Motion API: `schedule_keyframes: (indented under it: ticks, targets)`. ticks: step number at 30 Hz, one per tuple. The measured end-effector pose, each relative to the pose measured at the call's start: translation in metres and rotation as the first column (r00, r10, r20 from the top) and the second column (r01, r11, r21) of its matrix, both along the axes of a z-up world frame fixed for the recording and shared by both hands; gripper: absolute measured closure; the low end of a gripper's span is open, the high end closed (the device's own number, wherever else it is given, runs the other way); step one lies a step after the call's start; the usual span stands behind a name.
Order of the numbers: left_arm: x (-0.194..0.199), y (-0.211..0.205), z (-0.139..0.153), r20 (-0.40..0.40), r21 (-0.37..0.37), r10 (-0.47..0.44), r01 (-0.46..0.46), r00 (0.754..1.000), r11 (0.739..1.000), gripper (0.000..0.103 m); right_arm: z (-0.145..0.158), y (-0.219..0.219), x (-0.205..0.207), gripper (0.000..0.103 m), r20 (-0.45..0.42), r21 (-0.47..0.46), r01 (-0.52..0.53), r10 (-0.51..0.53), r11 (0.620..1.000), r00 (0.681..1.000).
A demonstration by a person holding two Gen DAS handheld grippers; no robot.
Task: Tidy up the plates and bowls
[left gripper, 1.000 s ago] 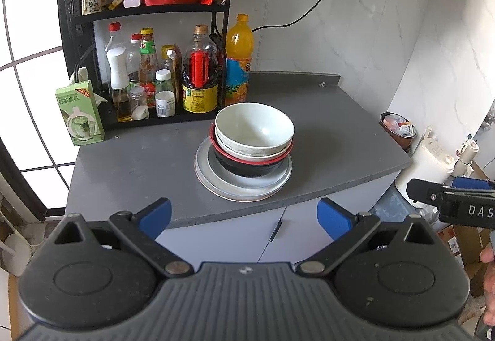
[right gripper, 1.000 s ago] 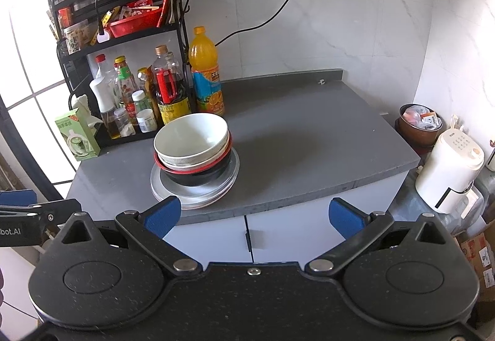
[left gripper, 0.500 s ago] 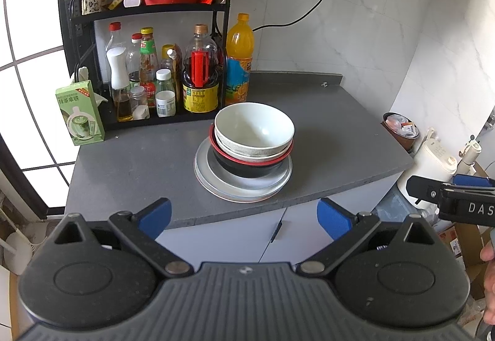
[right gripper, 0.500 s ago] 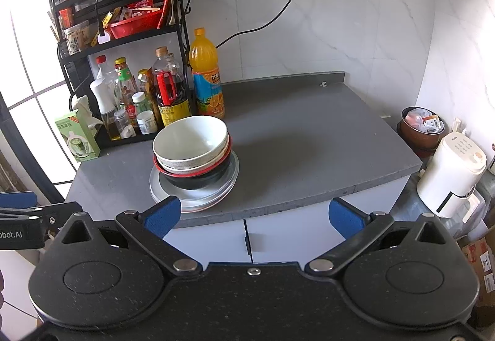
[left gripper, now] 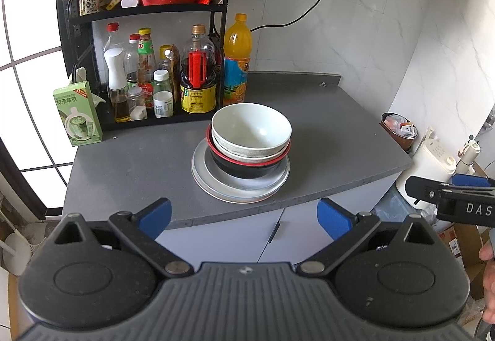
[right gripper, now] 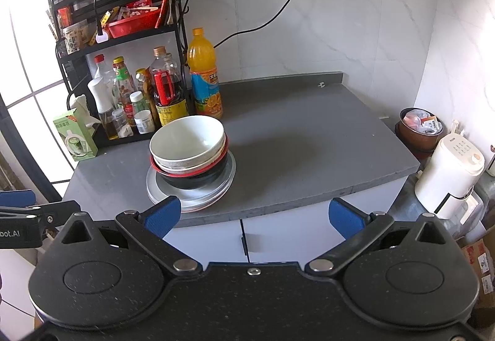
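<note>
My stack sits mid-countertop (left gripper: 148, 161): white bowl (left gripper: 251, 130) nested in a red-rimmed black bowl (left gripper: 247, 166) on grey plates (left gripper: 238, 191), whose count I can't make out. My left gripper (left gripper: 244, 215) and right gripper (right gripper: 253, 215) both gape, empty; only the right view shows the kettle (right gripper: 448, 174) whole
</note>
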State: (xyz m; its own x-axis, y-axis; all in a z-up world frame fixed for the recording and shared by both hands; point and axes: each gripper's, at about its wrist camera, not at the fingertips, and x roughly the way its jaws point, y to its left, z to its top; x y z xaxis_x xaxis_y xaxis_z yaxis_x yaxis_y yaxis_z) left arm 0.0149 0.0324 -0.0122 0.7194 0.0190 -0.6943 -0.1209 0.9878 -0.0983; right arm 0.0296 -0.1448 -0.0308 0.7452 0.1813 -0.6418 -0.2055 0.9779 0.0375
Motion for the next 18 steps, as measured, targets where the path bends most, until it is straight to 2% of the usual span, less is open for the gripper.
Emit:
schedule_keyframes:
  ticks: [18]
  targets:
    - [0.0016,-0.0002,-0.0016,-0.001,-0.002,0.007,-0.007,1.000,1.000,0.003,-0.0005,-0.0034,-0.0016,0.000,-0.006,0.005,-0.009,0.009,1.000,1.000]
